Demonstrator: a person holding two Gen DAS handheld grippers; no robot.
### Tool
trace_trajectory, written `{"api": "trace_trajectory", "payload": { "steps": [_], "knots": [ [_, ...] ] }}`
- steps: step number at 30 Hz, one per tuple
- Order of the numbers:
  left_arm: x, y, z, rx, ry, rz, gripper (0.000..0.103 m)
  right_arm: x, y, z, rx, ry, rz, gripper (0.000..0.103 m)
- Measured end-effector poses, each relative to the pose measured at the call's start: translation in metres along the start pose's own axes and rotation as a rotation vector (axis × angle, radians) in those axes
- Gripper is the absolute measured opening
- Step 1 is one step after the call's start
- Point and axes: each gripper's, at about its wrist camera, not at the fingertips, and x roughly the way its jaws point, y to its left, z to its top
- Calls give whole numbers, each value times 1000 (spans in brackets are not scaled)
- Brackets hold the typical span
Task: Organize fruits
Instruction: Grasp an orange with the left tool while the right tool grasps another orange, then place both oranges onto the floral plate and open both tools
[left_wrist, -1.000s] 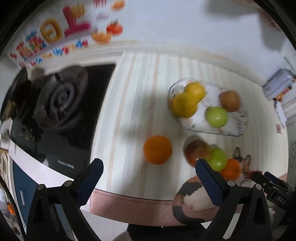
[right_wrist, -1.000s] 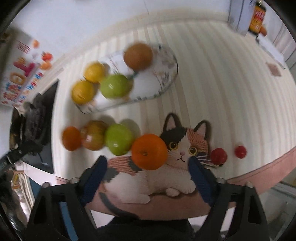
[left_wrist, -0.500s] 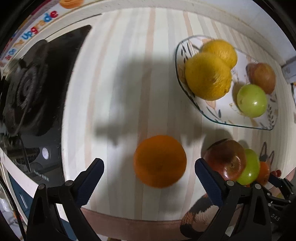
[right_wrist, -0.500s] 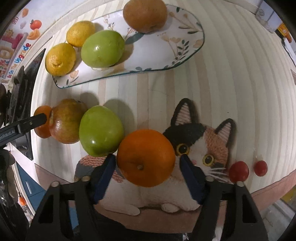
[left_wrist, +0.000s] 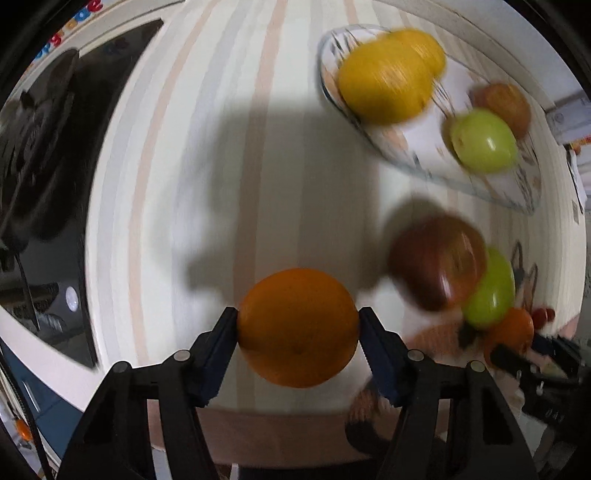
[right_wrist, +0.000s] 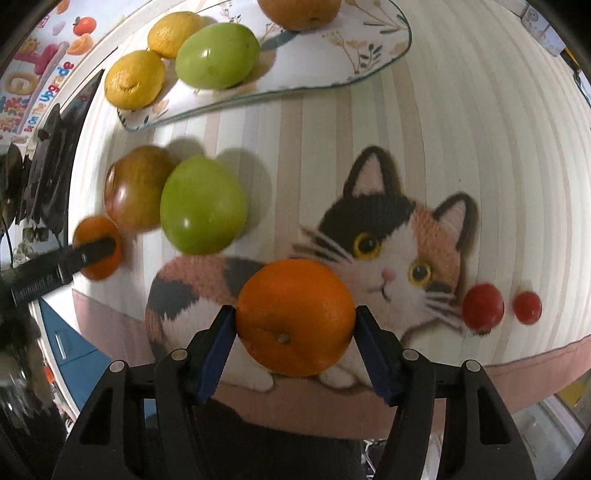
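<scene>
Both my tools have just been closing, and each now has an orange between its blue pads. My left tool (left_wrist: 298, 325) is about half open and presses on the round orange fruit (left_wrist: 297, 328) that a moment ago lay free on the striped surface (left_wrist: 207, 155); my right tool (right_wrist: 295, 321) is also about half open and clamps the second orange with the small stem mark (right_wrist: 294, 316), which sits over the near edge of the cat-shaped mat (right_wrist: 373, 236). I think this means the two grasps are made and the next step is to lift both oranges toward the oval glass plate with leaf pattern (right_wrist: 354, 55) at the far side. On that plate already lie two yellow lemons (right_wrist: 135, 79), a green apple (right_wrist: 217, 55) and a brownish fruit. Still waiting on the surface are a red-brown apple (right_wrist: 135, 188) touching a second green apple (right_wrist: 203, 205), and two small red tomatoes (right_wrist: 483, 306) at the right of the mat. At the far left is a black gas stove (left_wrist: 44, 155), and behind it a wall with colourful letters.
</scene>
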Motion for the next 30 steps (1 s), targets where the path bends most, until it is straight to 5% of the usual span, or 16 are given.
{"api": "trace_trajectory", "payload": {
  "steps": [6,21,26,30],
  "knots": [
    [6,-11,-32,14,11,-8,63,4,-8,-2,39,7,27,69],
    [-24,-33,-23,28,-49,-32,63,-25,-2,-2,16,-92,29,66],
    [-90,-71,7,100,-159,-118,63,-66,-14,25,60,-180,89,66],
    [-119,-98,61,155,-184,-140,63,-83,-29,66,95,-232,96,66]
  ]
}}
